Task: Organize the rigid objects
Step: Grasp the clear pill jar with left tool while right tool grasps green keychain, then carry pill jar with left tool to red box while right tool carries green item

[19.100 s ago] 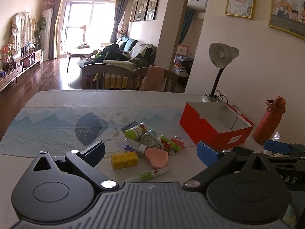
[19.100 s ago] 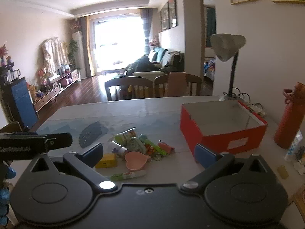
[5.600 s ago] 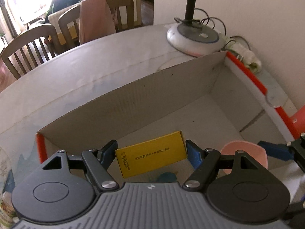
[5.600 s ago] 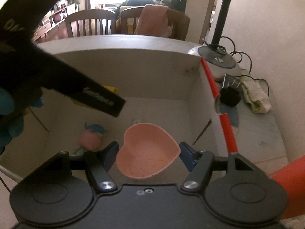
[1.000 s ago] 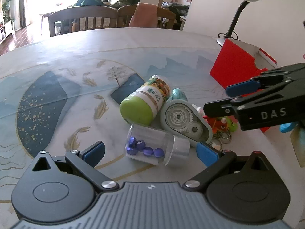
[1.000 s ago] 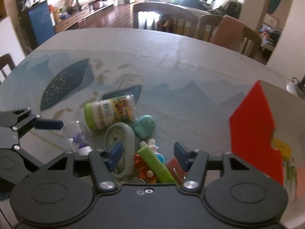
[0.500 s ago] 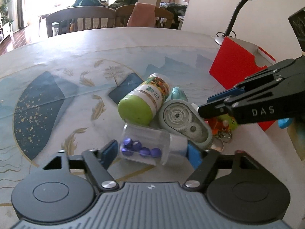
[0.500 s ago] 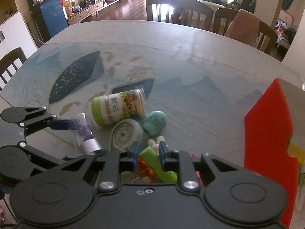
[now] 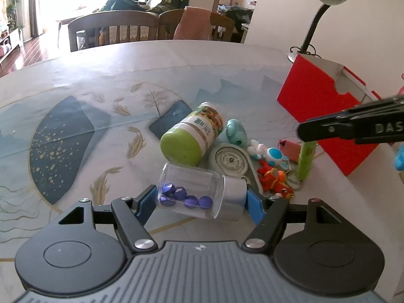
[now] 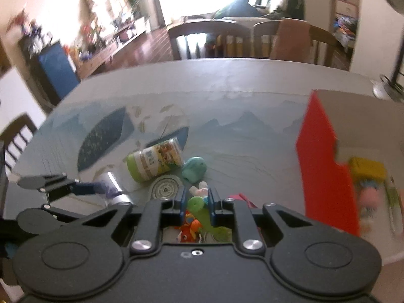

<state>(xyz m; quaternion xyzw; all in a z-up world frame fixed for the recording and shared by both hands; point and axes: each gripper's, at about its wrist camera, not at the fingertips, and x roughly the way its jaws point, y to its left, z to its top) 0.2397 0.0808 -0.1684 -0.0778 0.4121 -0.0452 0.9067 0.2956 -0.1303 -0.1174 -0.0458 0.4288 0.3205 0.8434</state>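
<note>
Two claws pinching at once: left claw [image 9: 202,199] clamping clear jar [image 9: 199,194] end to end, right claw [image 10: 196,202] gripping green marker [image 10: 195,205], red box [image 9: 325,116] lying rightward along bench [image 9: 75,80].

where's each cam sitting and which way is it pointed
Left wrist: on the left gripper, facing across the table at the jar it grips; the right gripper's fingers enter from the right.
Right wrist: on the right gripper, facing the pile, shut on a green tube; left gripper at left.
Shared: green bottle, red box.
</note>
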